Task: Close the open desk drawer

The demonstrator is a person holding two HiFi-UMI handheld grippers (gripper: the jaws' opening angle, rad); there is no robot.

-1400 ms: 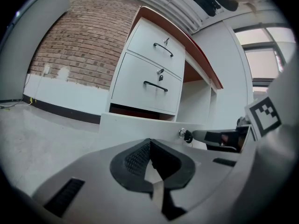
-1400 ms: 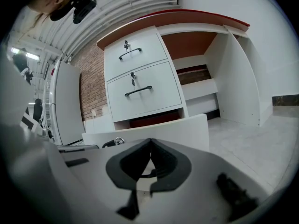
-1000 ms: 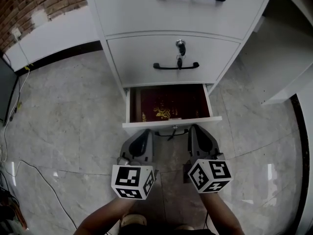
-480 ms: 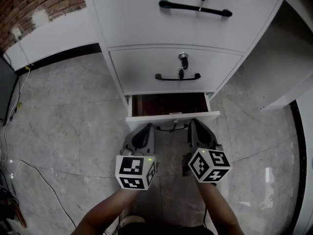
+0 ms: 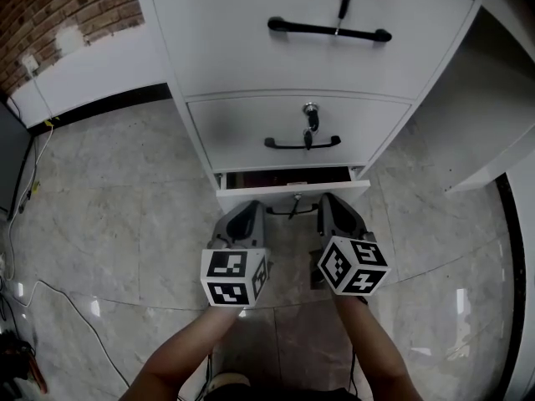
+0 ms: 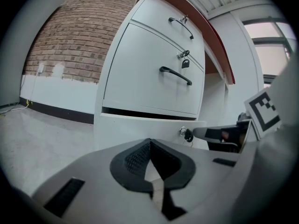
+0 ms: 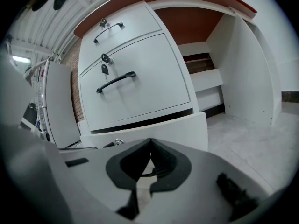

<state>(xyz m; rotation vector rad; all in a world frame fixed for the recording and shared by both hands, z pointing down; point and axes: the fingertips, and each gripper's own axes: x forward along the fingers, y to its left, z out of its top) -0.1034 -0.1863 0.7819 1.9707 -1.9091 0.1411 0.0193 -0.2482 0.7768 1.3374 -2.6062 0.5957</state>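
The white bottom drawer point(image 5: 292, 192) of the desk pedestal stands out only a little, a thin dark gap showing above its front point(image 6: 140, 127) point(image 7: 154, 129). Its lock with a key point(image 5: 294, 199) sits at the front's middle. My left gripper point(image 5: 248, 210) is shut, its tips against the left part of the drawer front. The right gripper point(image 5: 328, 202) is shut too, pressed on the right part. Neither holds anything.
Above are a middle drawer with a black handle point(image 5: 302, 143) and key, and a top drawer with a long handle point(image 5: 328, 30). The pedestal stands on a glossy marble floor point(image 5: 109, 199). Cables point(image 5: 33, 291) lie at the left. The desk's open leg space point(image 7: 224, 87) is at the right.
The bottom drawer has slid in from about half open to nearly flush. Both grippers moved forward with its front, staying against it.
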